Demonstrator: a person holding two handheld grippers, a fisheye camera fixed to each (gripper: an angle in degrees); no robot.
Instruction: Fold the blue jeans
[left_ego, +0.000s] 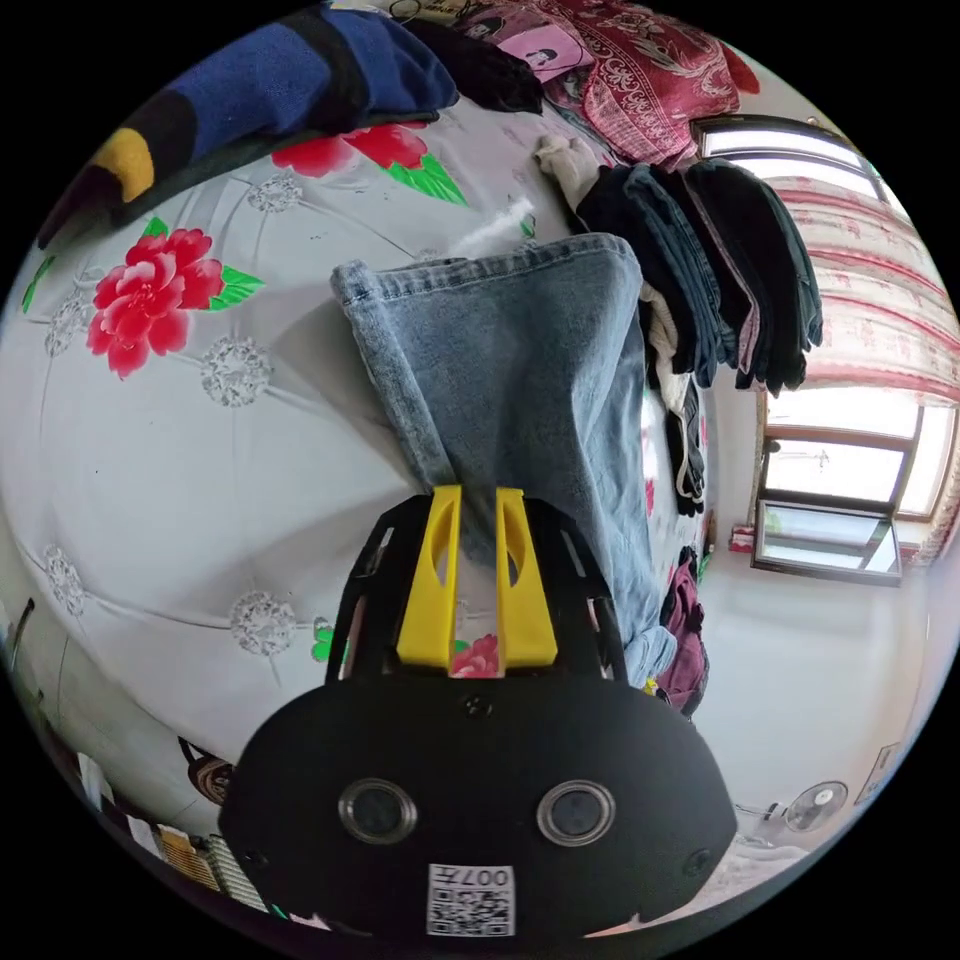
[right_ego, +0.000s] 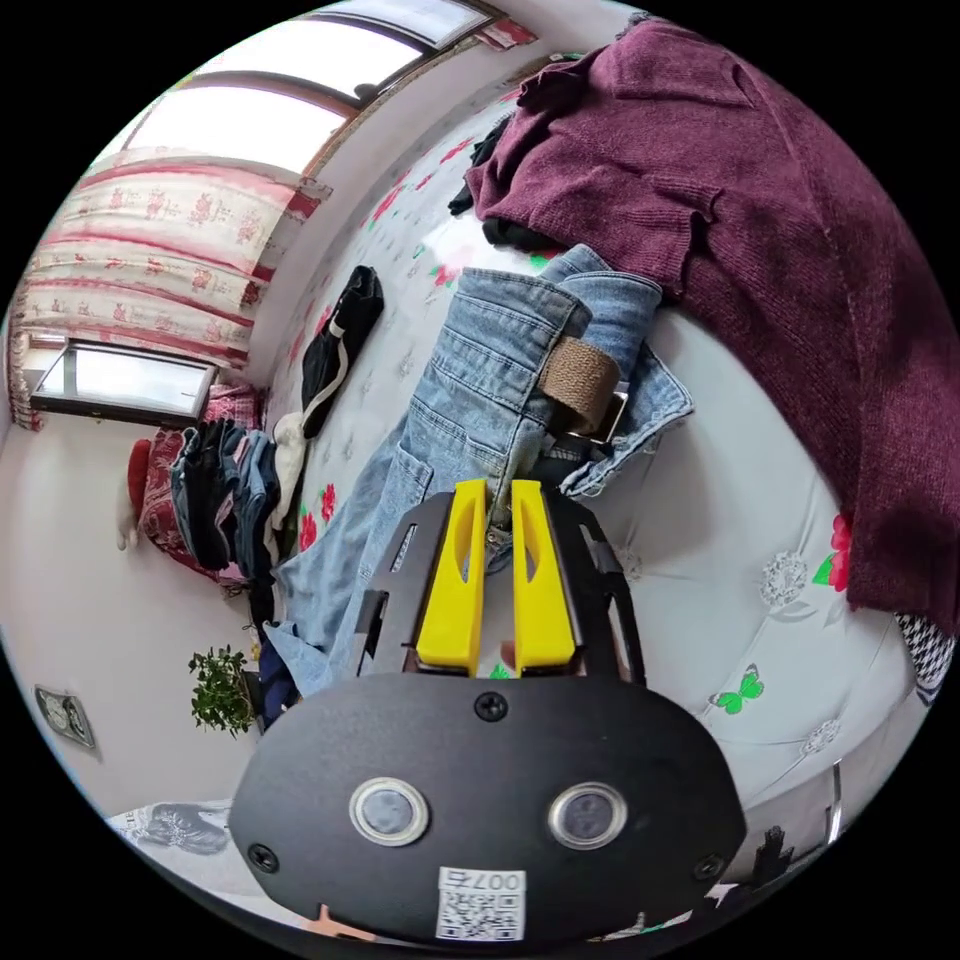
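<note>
- faded light-blue denim jeans (left_ego: 520, 370) are stretched out long across a white bedspread printed with red flowers (left_ego: 170, 420), so the task's garment is flat-ish on the bed with one gripper at each end.
- in the left gripper view, the left yellow-jawed gripper (left_ego: 478, 500) has its jaws nearly together, pinching the edge of the leg near the hem end. both jaws look to be pressing on denim, though the cloth between the tips is thin.
- in the right gripper view, the right yellow-jawed gripper (right_ego: 498, 492) is closed down to a narrow slit on the waistband end, right around the fly area, just below the tan woven belt (right_ego: 580, 382) threaded through the loops.
- my read: holding both ends like this keeps the legs taut and stacked, so the next fold (hem toward waist, probably) comes out straight instead of bunching.
- the waist end sits just beside a big maroon knit sweater (right_ego: 760, 220); the two look to be touching or close to it, so a lift there could drag it along.
- a stack of dark folded clothes (left_ego: 720, 270) sits beside the hem end, likely the finished pile.
- a black garment (right_ego: 340, 330) lies on the bed near the wall, apart from the jeans.
- no fold across the length yet as far as i can tell.
</note>
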